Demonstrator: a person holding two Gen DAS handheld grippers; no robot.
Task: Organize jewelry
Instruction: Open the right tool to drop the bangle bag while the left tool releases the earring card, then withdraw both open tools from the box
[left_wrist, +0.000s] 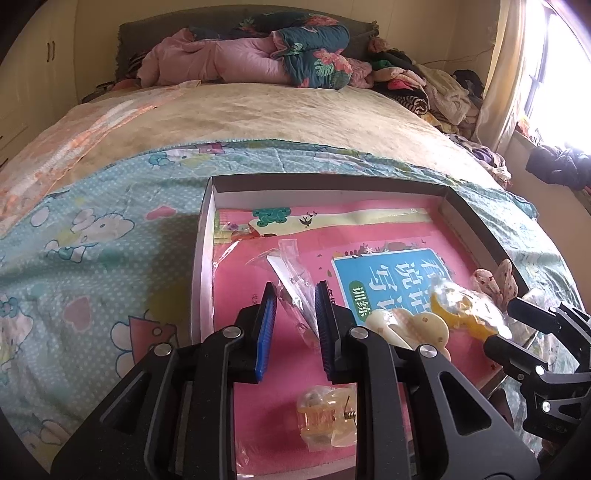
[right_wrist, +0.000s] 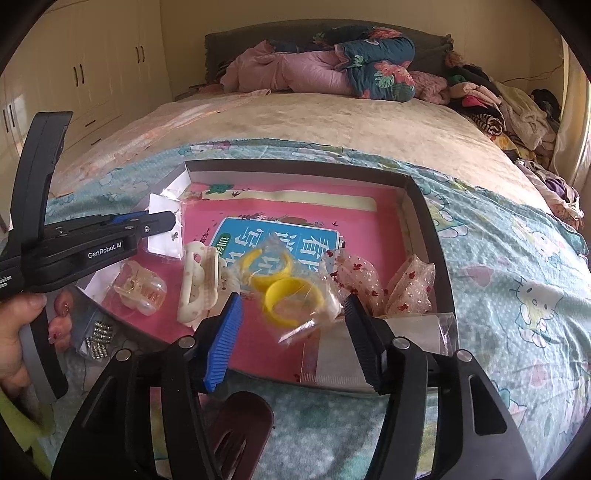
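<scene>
A shallow cardboard box lined with a pink book lies on the bed. My left gripper is open, its pads on either side of a small clear bag with a white card, also seen in the right wrist view. My right gripper is open around a clear bag with yellow rings. A cream hair clip and a translucent claw clip lie in the box. Red-dotted bows sit at the box's right side.
A dark red hair clip and a bag of small silver beads lie on the Hello Kitty sheet in front of the box. Quilts and a clothes pile lie at the bed's head. A wardrobe stands to the left.
</scene>
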